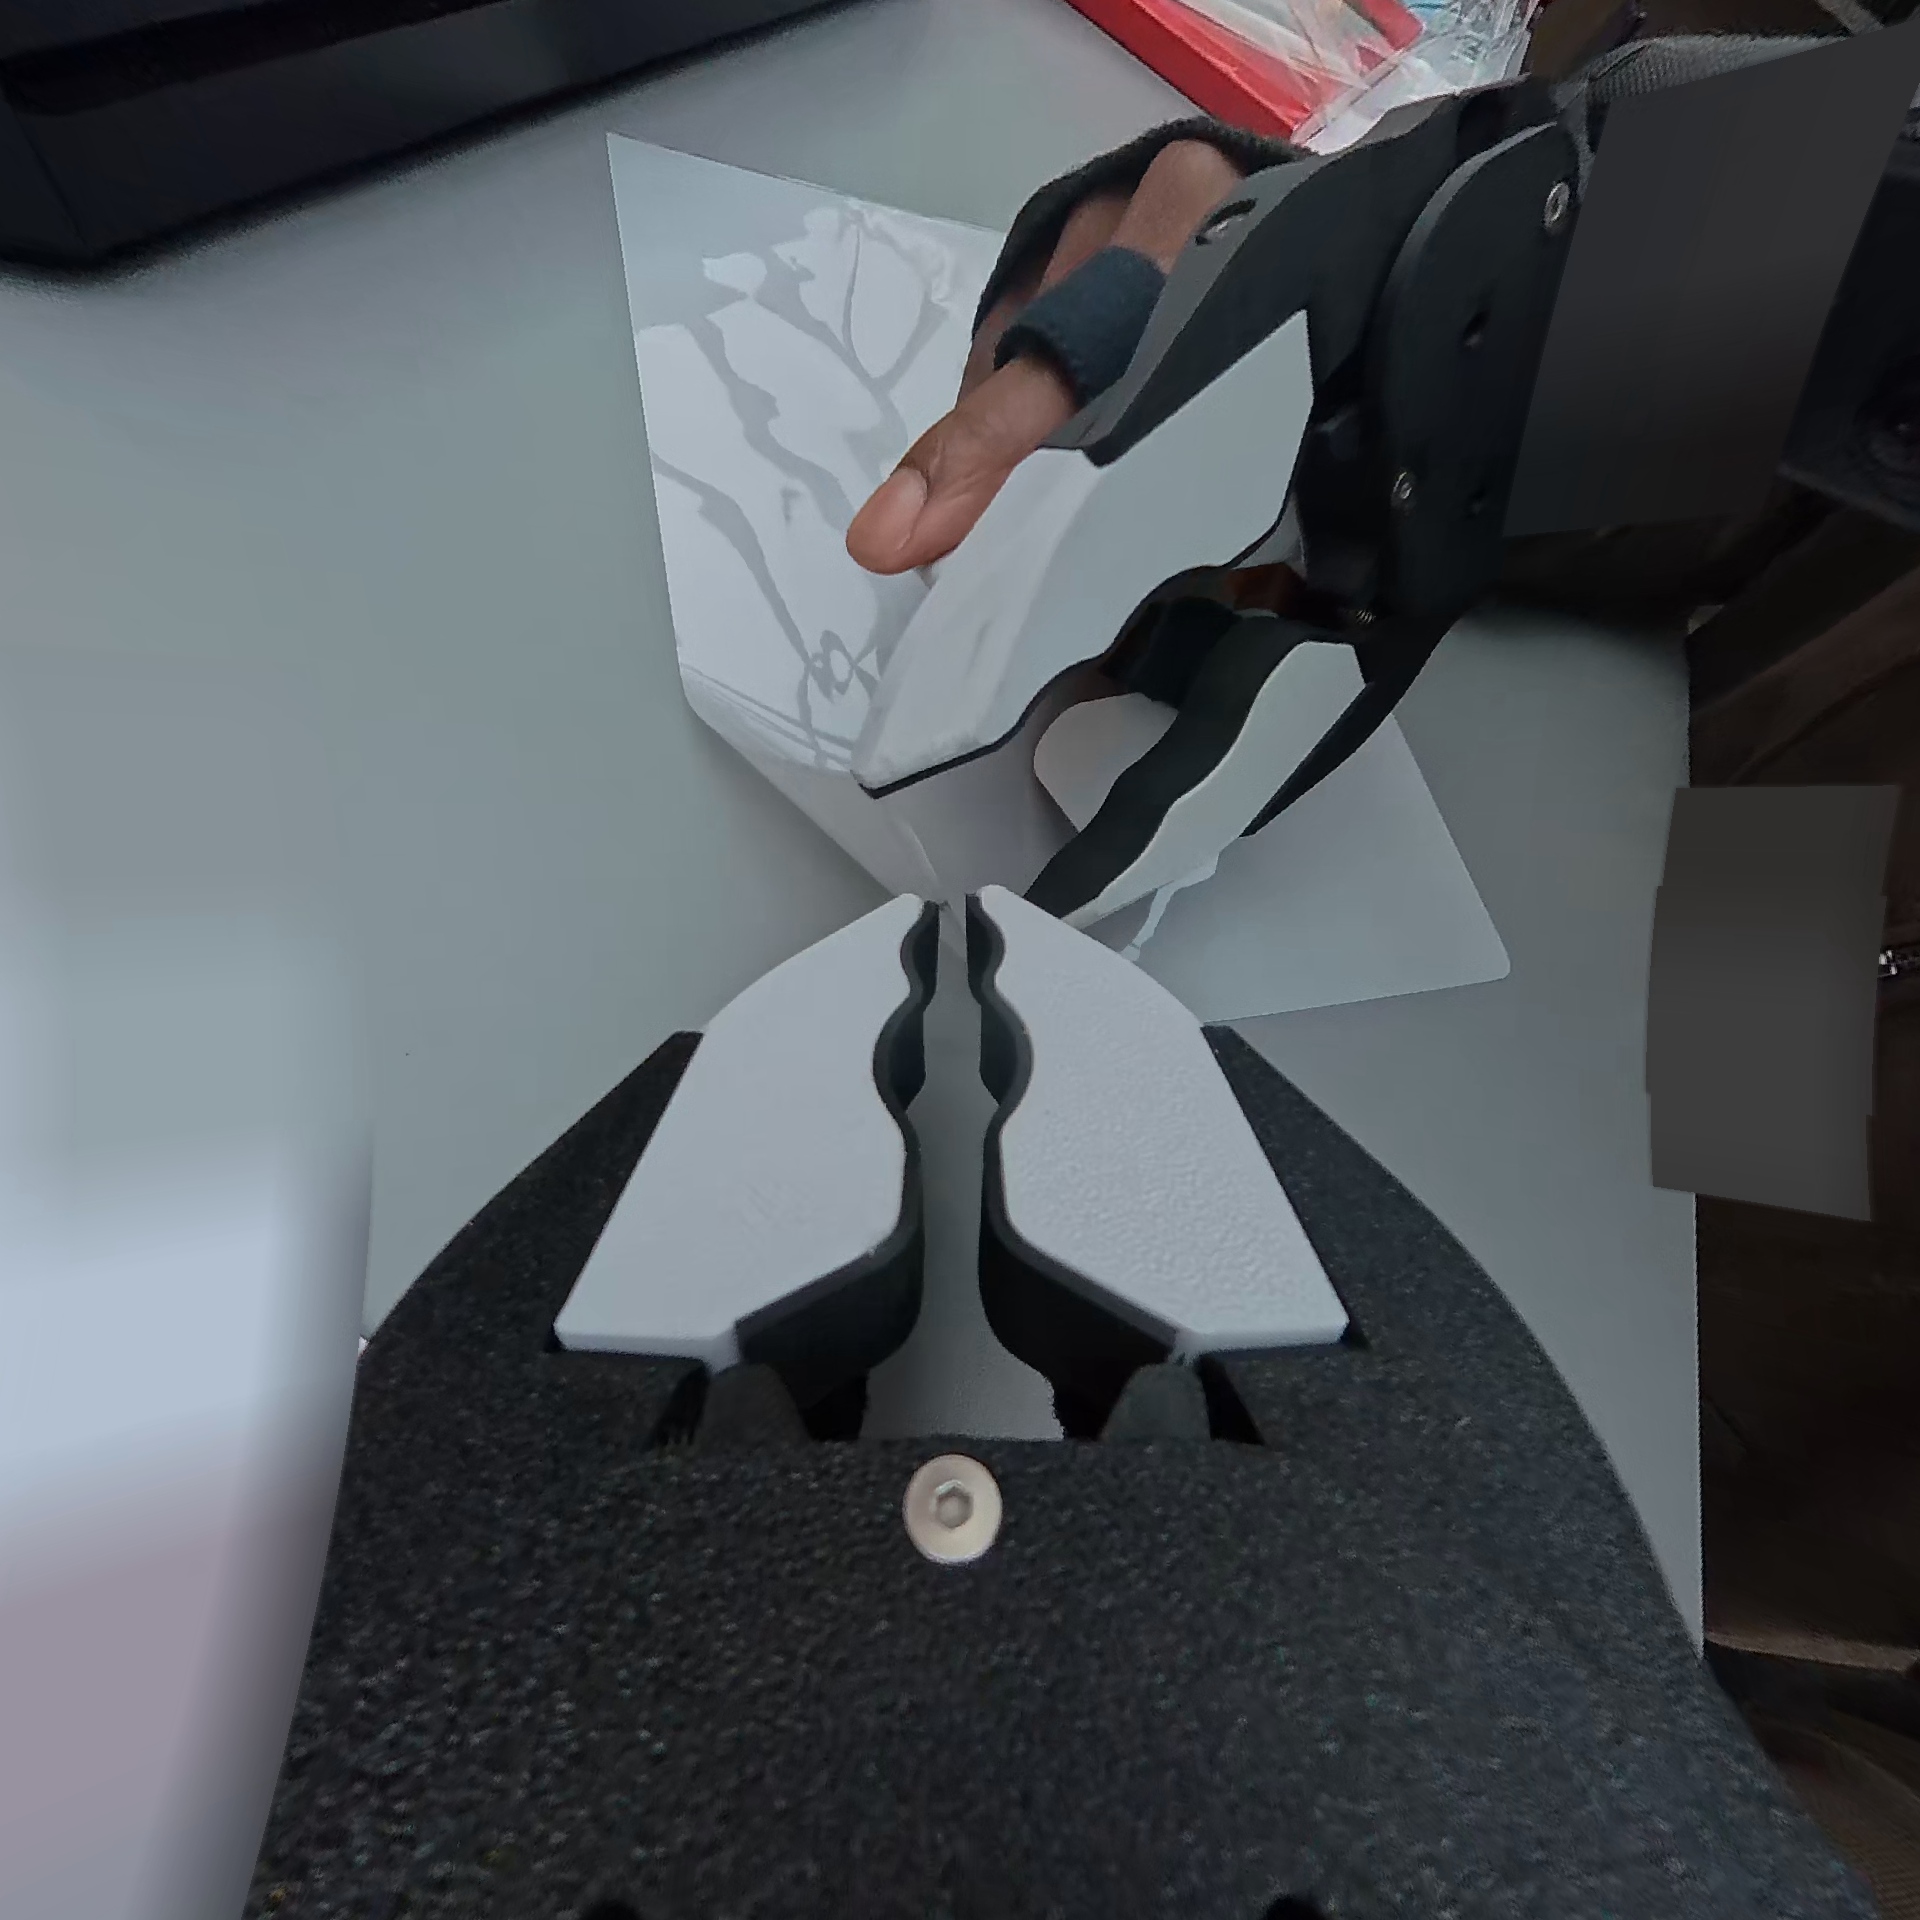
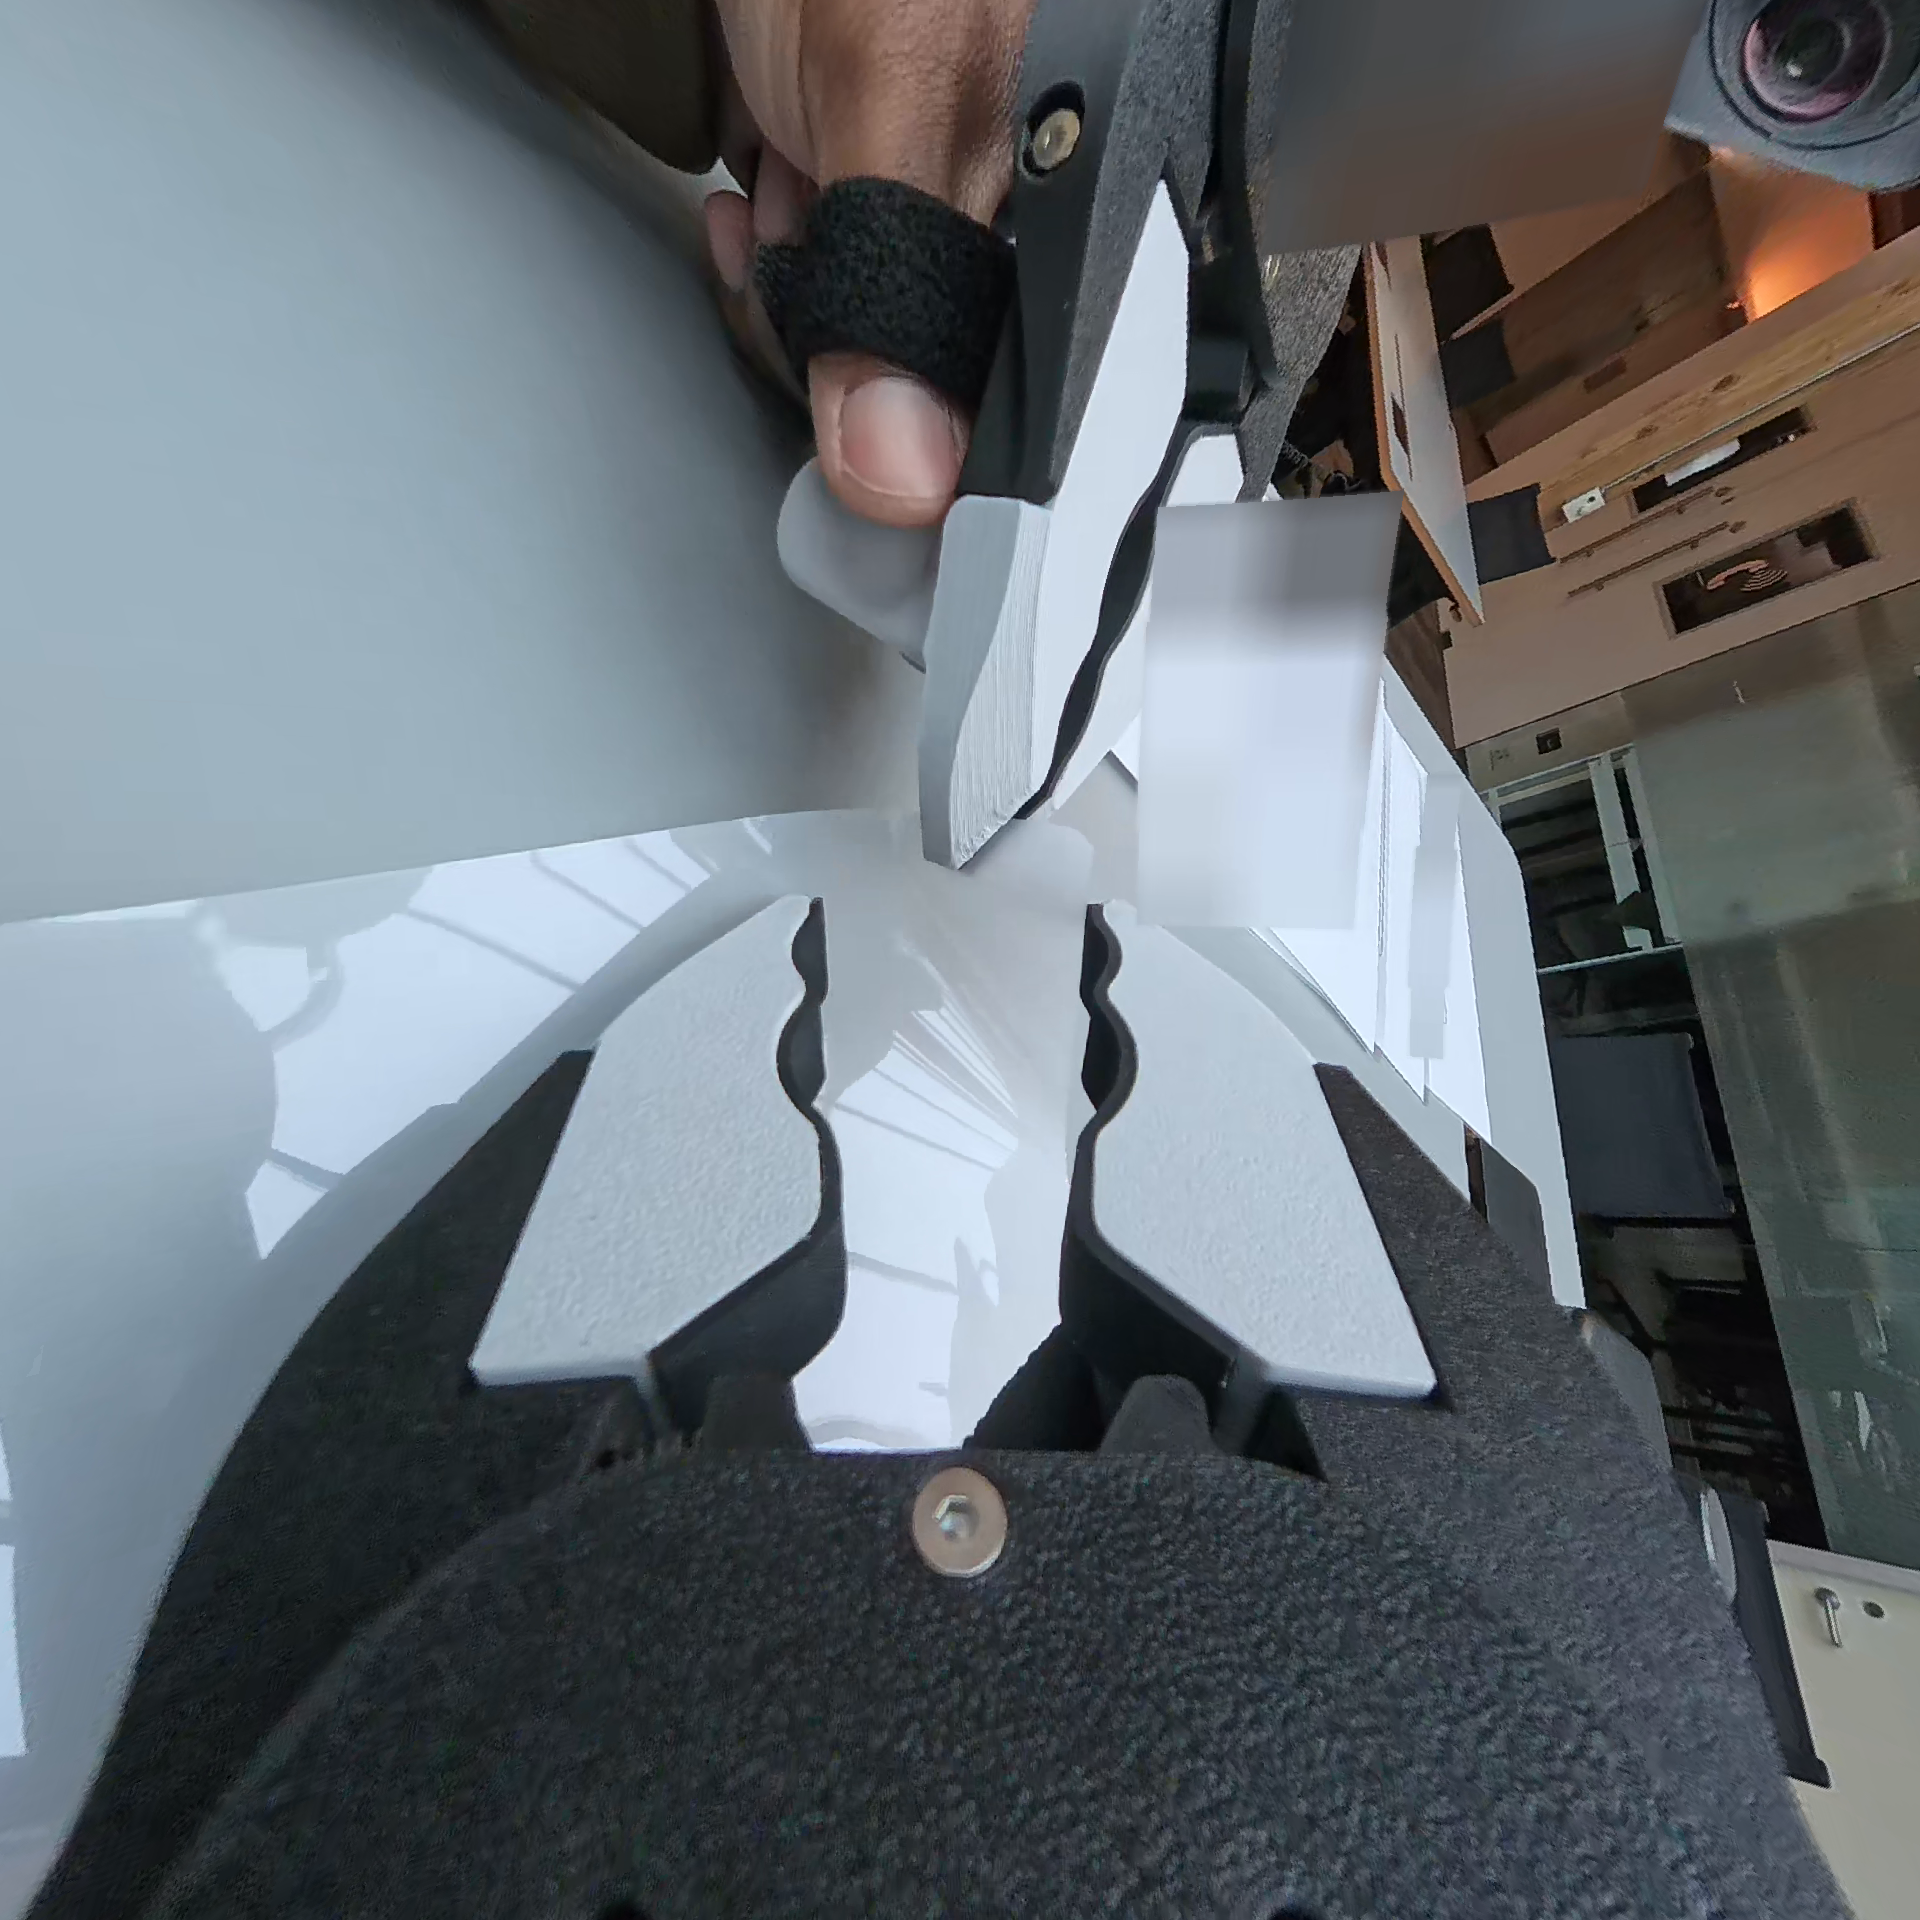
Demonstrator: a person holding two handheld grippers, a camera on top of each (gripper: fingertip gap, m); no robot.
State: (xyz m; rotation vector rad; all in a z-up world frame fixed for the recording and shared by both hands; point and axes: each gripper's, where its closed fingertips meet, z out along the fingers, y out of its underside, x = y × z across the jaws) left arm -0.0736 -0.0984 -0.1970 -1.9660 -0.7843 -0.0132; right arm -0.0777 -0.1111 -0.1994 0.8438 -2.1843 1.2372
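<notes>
A glossy white folded sheet [image 1: 774, 488] lies on the grey table [image 1: 291, 644], one flap raised and the other flap [image 1: 1361, 894] lying flat. My left gripper [image 1: 951, 906] is shut on the sheet at the near end of its fold. My right gripper [image 1: 966, 836] comes in from the upper right, open, with one finger [image 1: 1049, 613] above the fold and the other [image 1: 1205, 769] over the flat flap. In the right wrist view my right gripper [image 2: 956, 916] is open with the sheet [image 2: 436, 987] showing between its fingers, and the left gripper [image 2: 961, 831] pinches the sheet just ahead of it.
A black flat device [image 1: 260, 94] lies along the table's far left. A red box [image 1: 1236, 52] and clear plastic packaging [image 1: 1444, 52] sit at the far right. The table's edge [image 1: 1694, 1091] runs down the right side. Wooden shelving [image 2: 1662, 395] stands beyond the table.
</notes>
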